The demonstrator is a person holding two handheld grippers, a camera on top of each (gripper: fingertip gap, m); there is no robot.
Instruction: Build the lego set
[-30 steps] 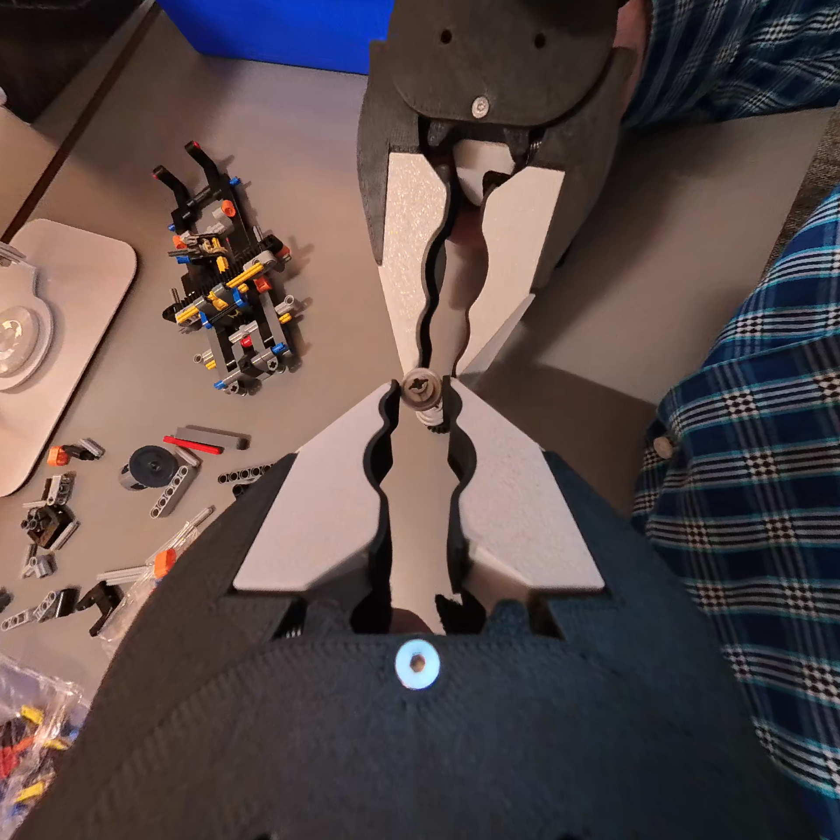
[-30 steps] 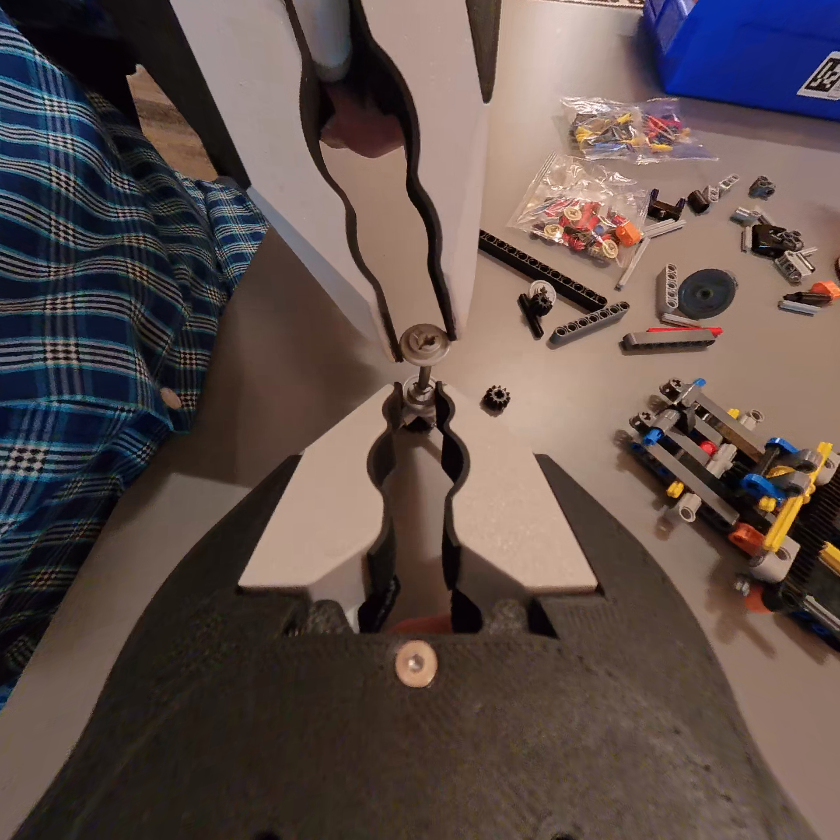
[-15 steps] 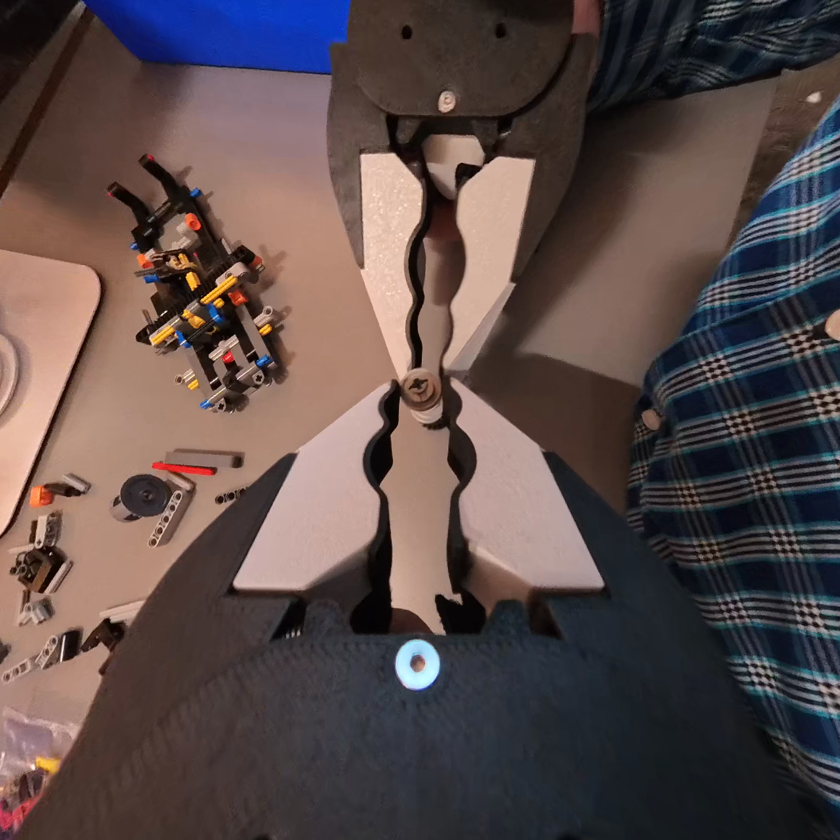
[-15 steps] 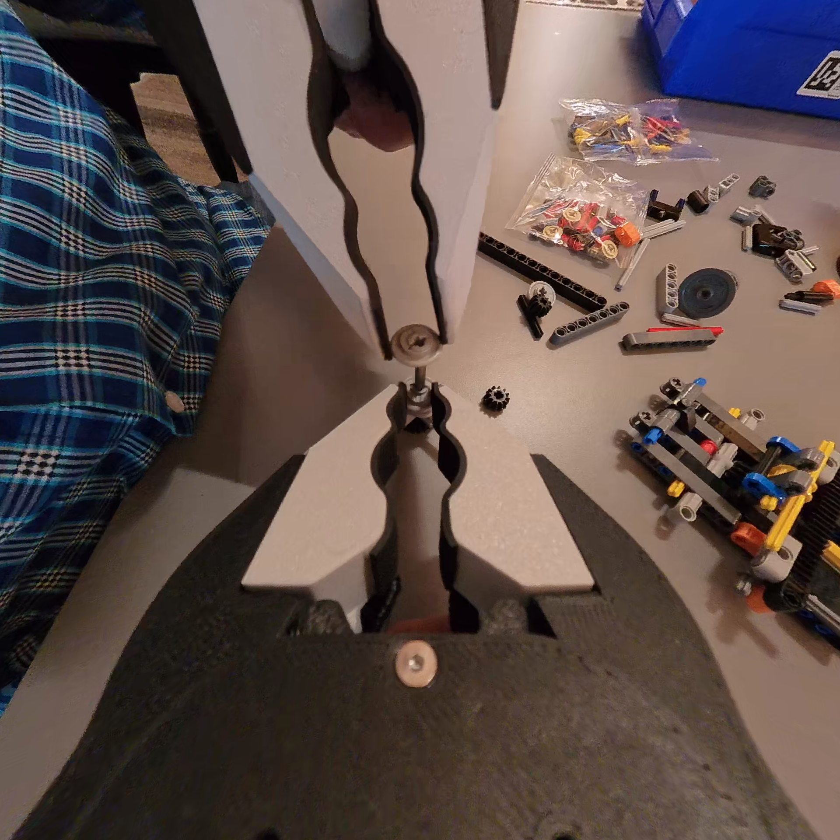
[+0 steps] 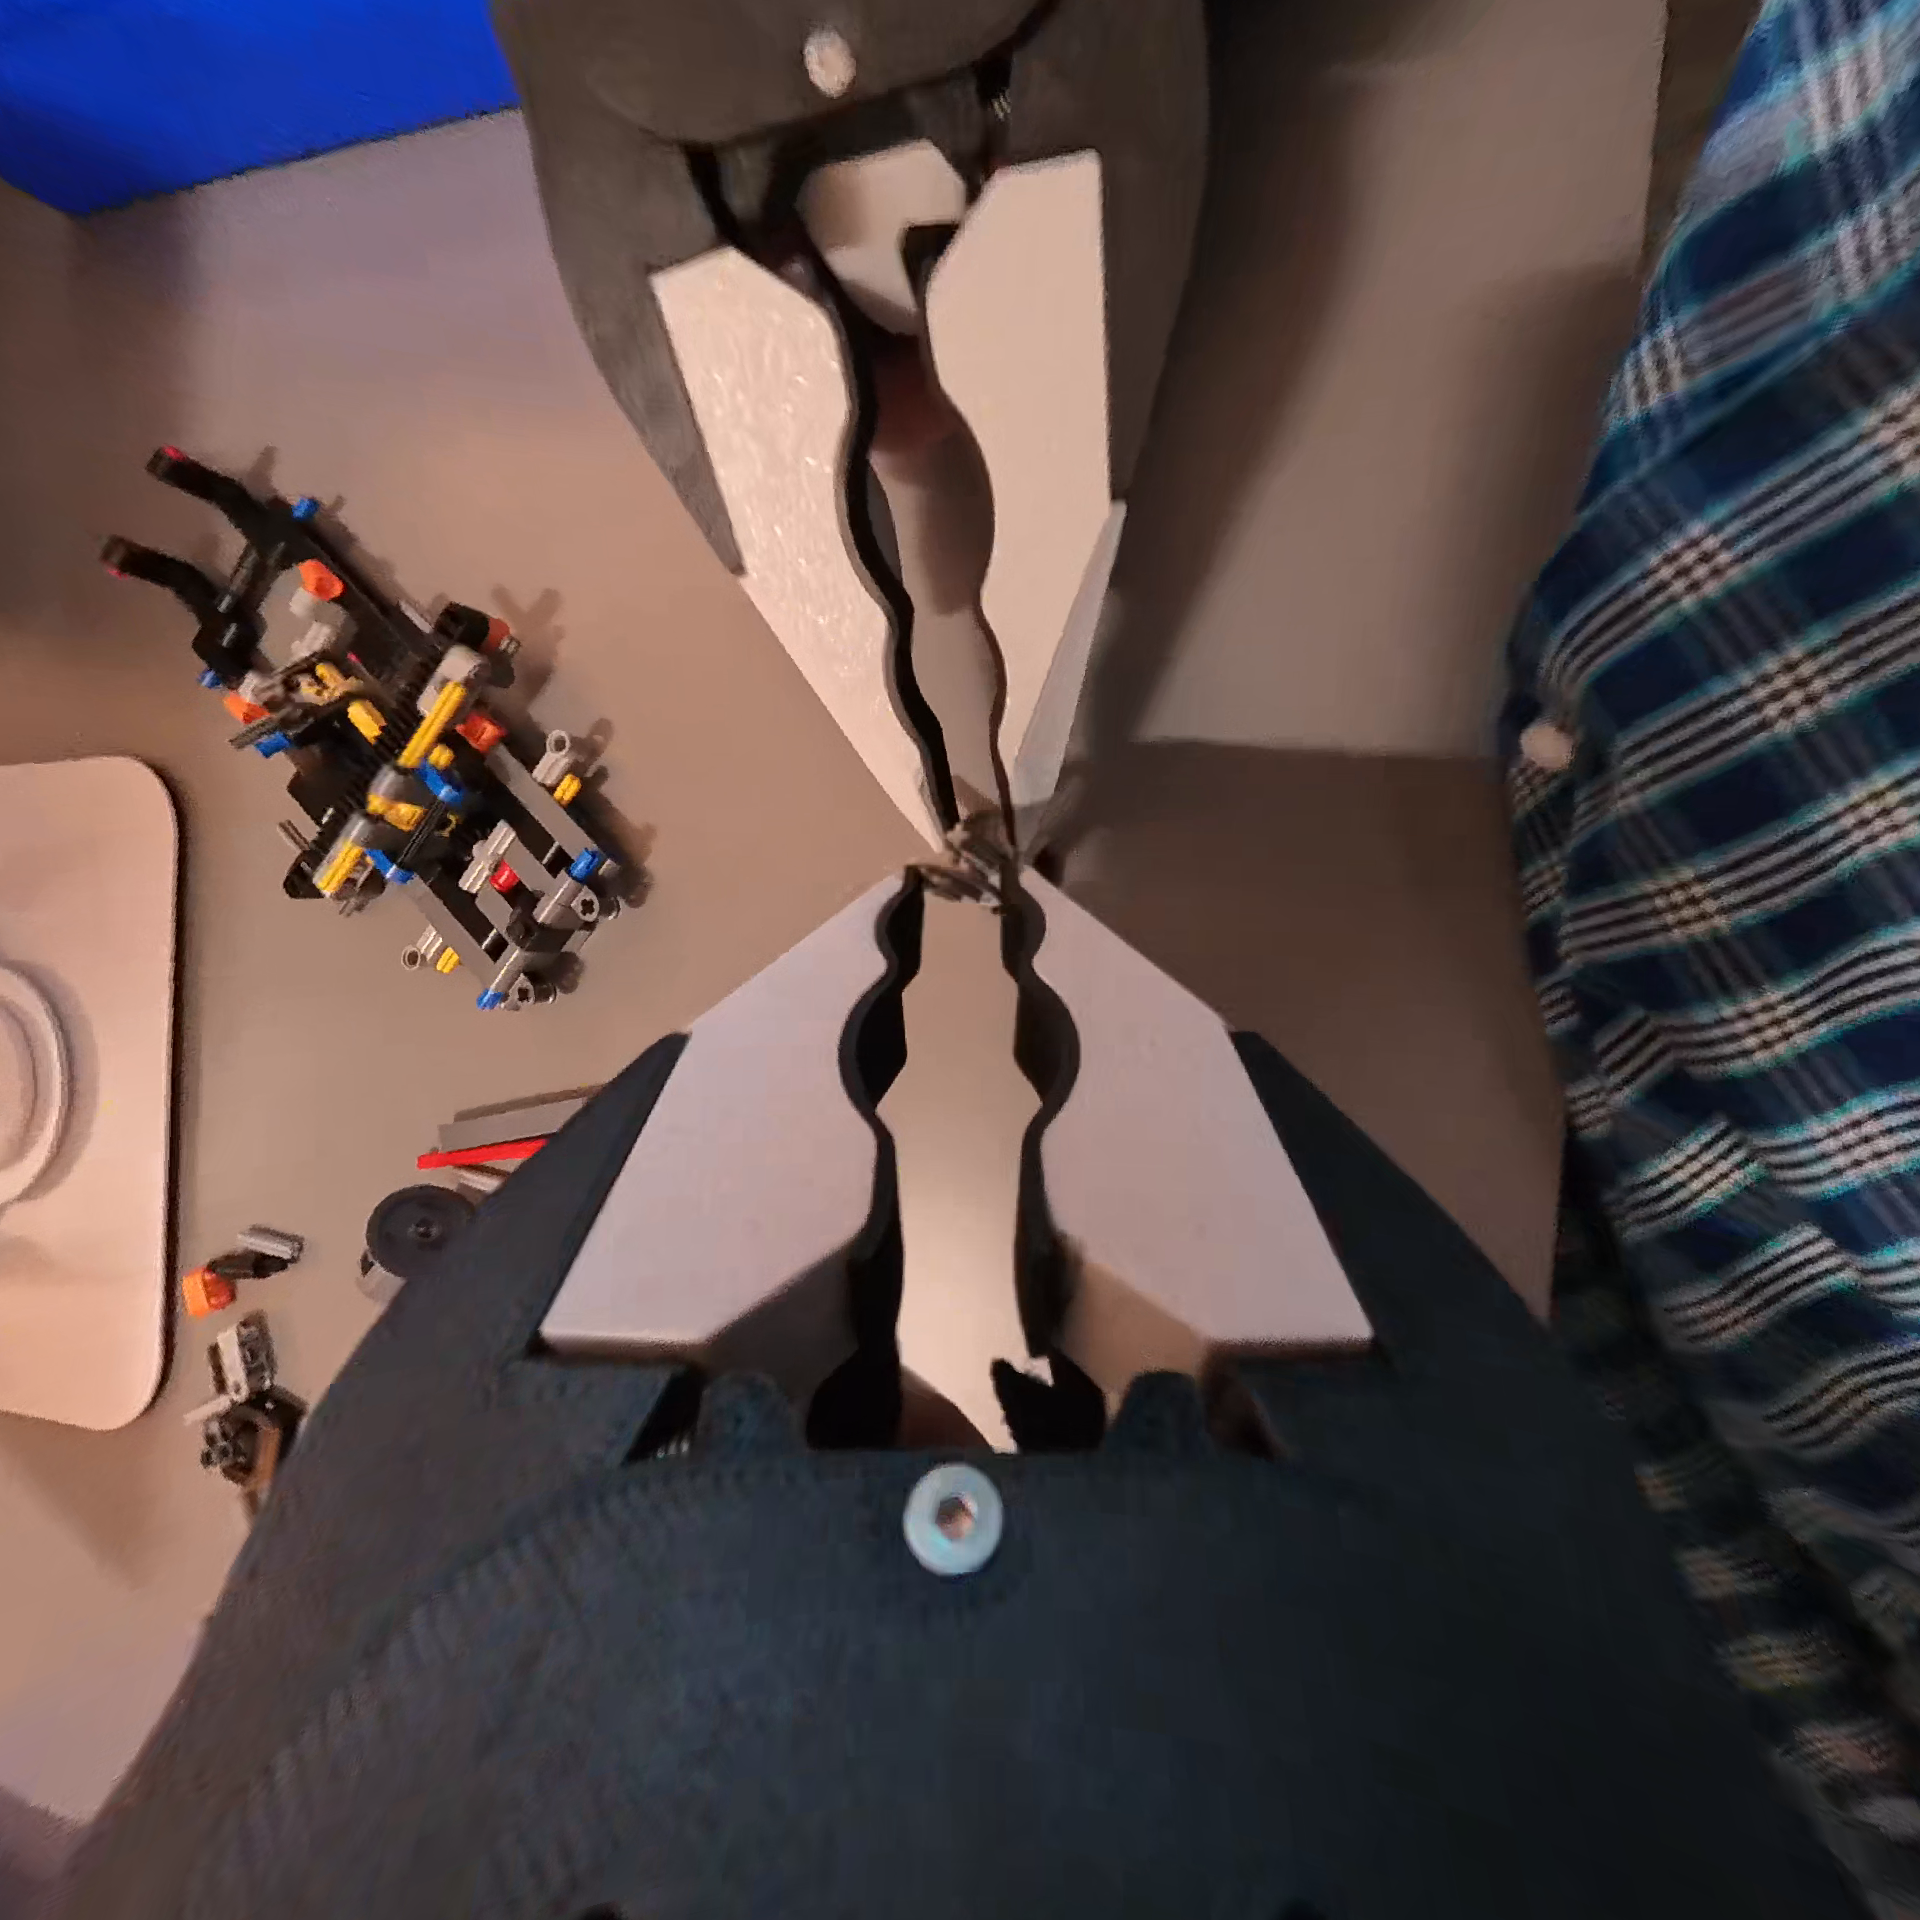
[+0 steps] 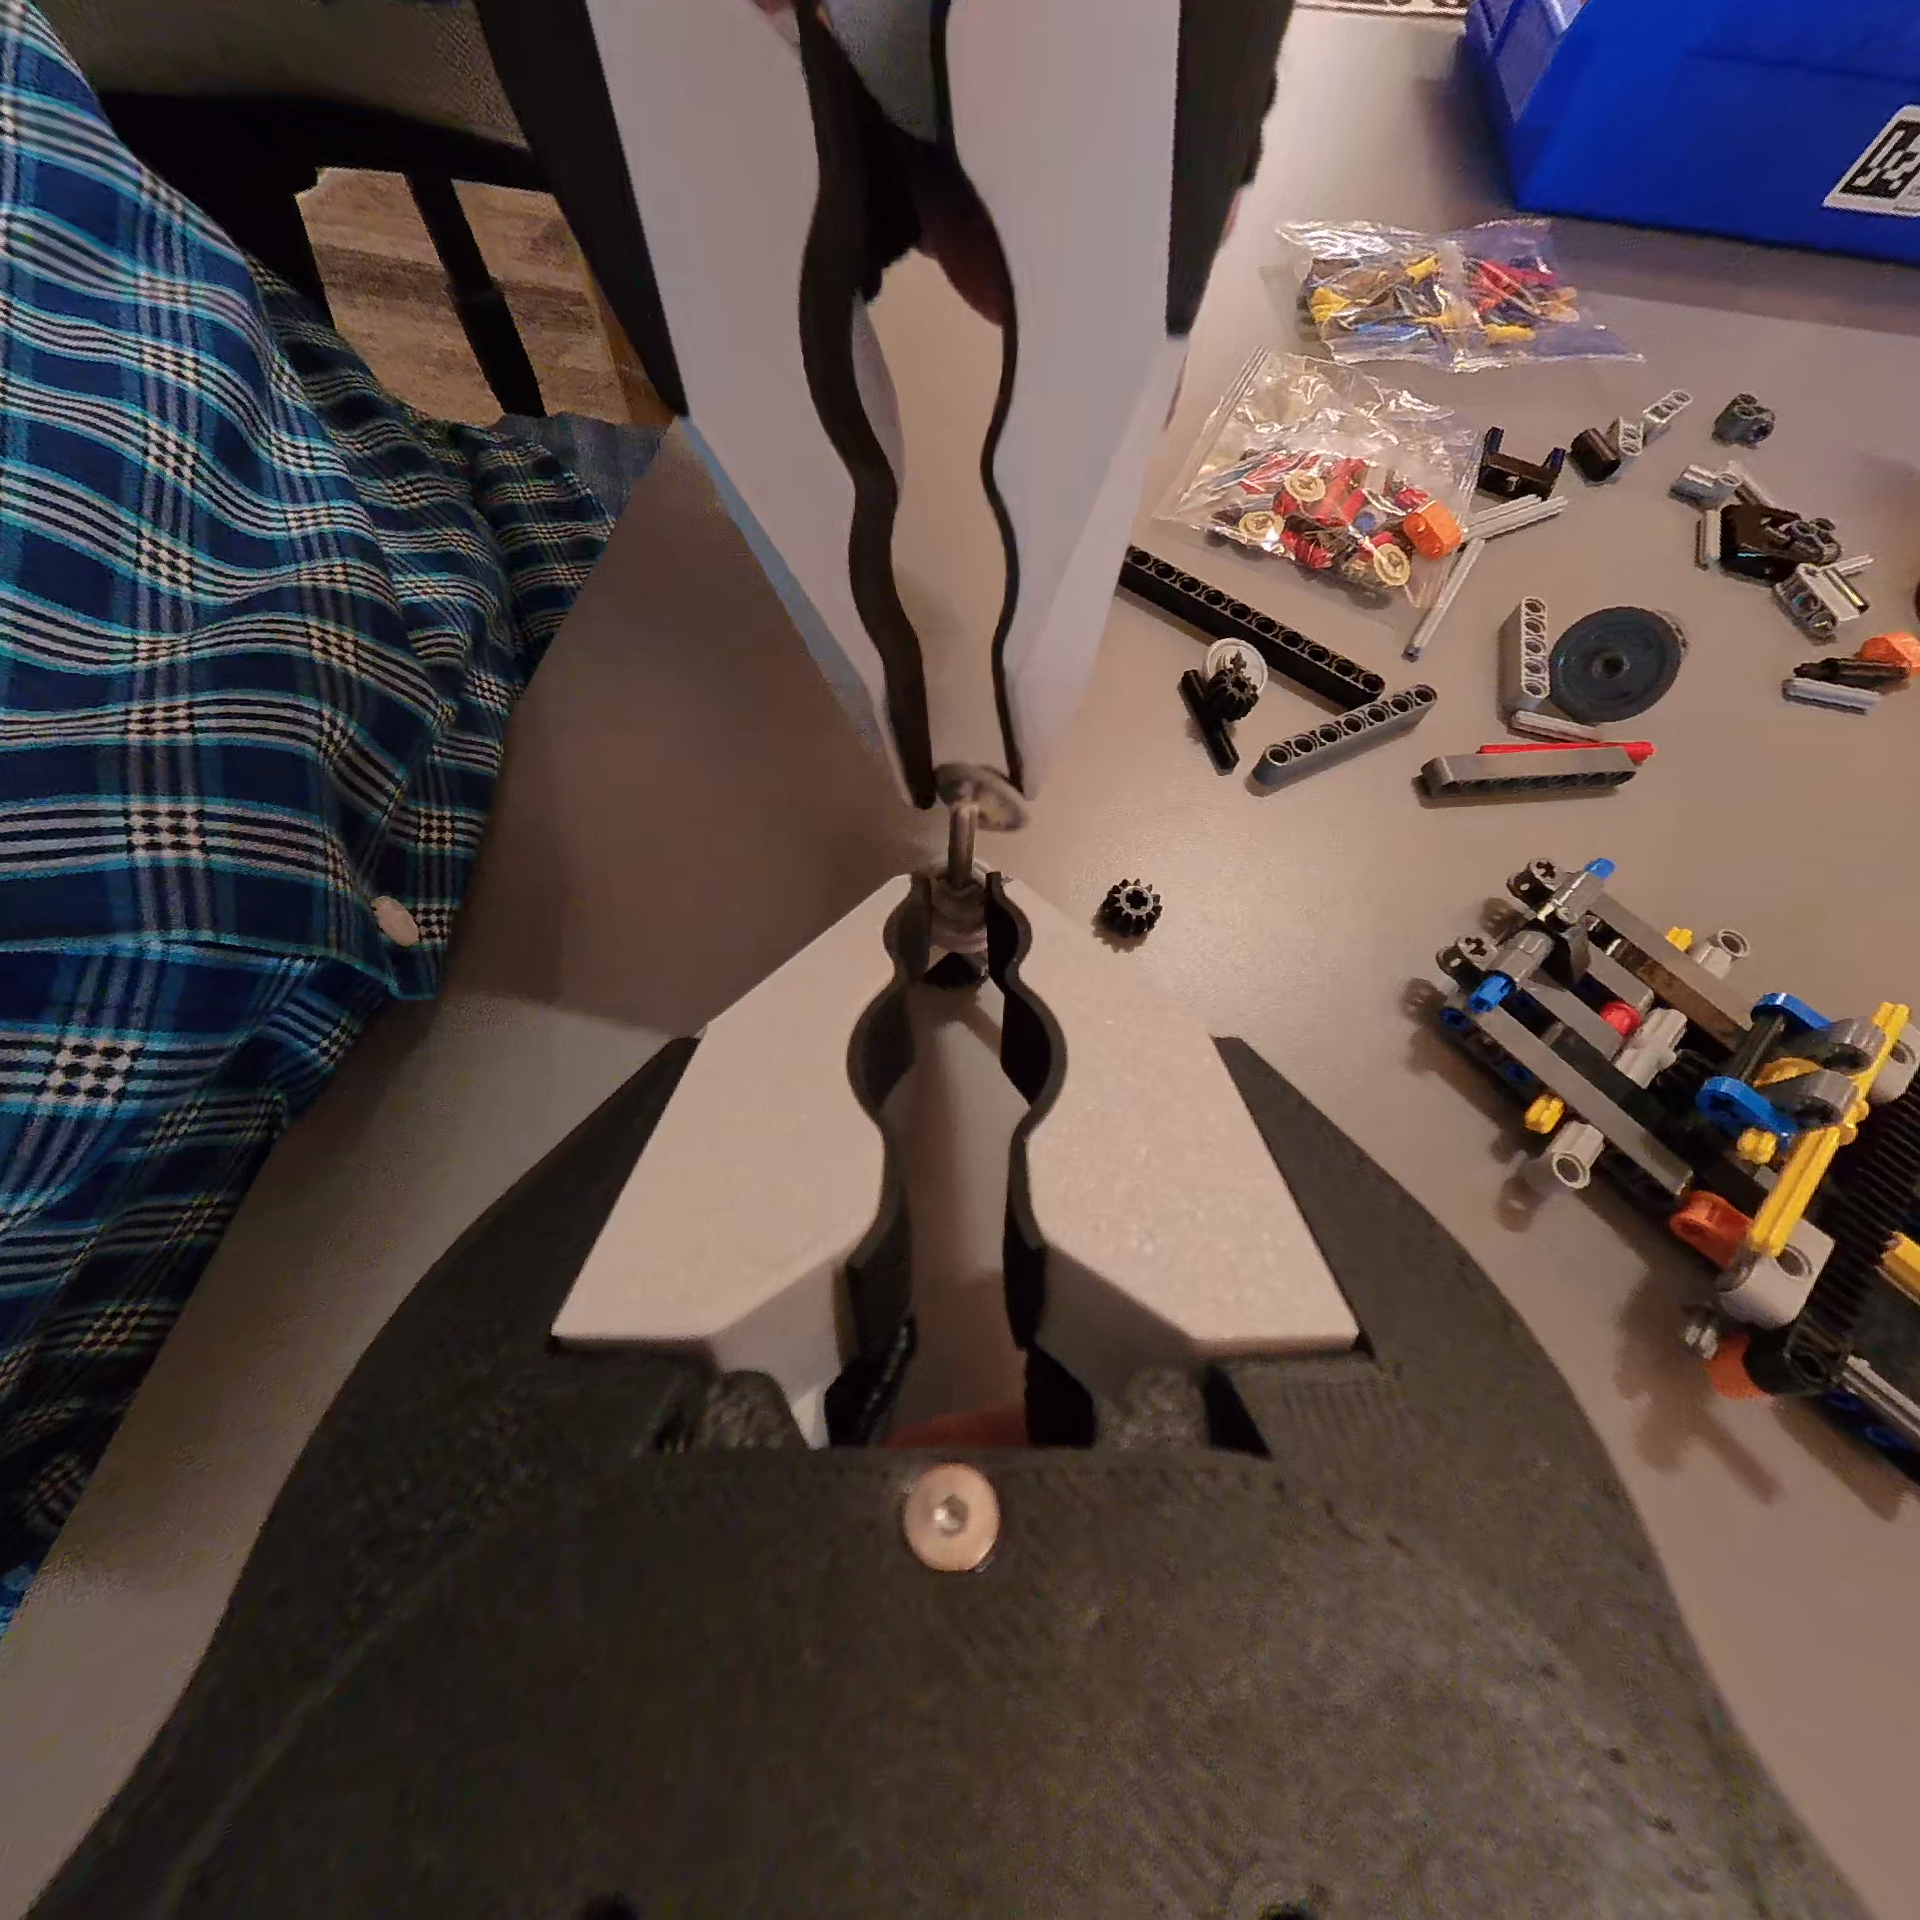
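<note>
My left gripper (image 5: 961, 888) is shut on a small grey disc (image 5: 971, 854). My right gripper (image 6: 951, 902) is shut on a short axle assembly (image 6: 951, 930) with a grey bush and a black gear. The two grippers meet tip to tip above the table's near edge. In the right wrist view the left gripper (image 6: 968, 784) comes down from the top and holds the disc (image 6: 977, 788) tilted on the axle's end. In the left wrist view the right gripper (image 5: 977, 816) reaches in from the top. The partly built model (image 6: 1704, 1091) lies on the table, apart from both grippers.
A loose black gear (image 6: 1129, 909) lies by my right fingertips. Beams, a black wheel (image 6: 1616, 665) and two parts bags (image 6: 1330, 488) lie beyond. A blue bin (image 6: 1704, 114) stands at the back. A person's plaid shirt (image 6: 208, 623) is at the table edge. A grey base plate (image 5: 83, 1091) sits left. The black wheel (image 6: 1616, 665) lies around 15 cm away from my left fingertips. The left camera catches it too, in the left wrist view (image 5: 419, 1206).
The left gripper has tilted and swung, so the grey disc now sits slanted on the axle's end instead of facing flat. The right gripper has kept its hold and barely moved.
</note>
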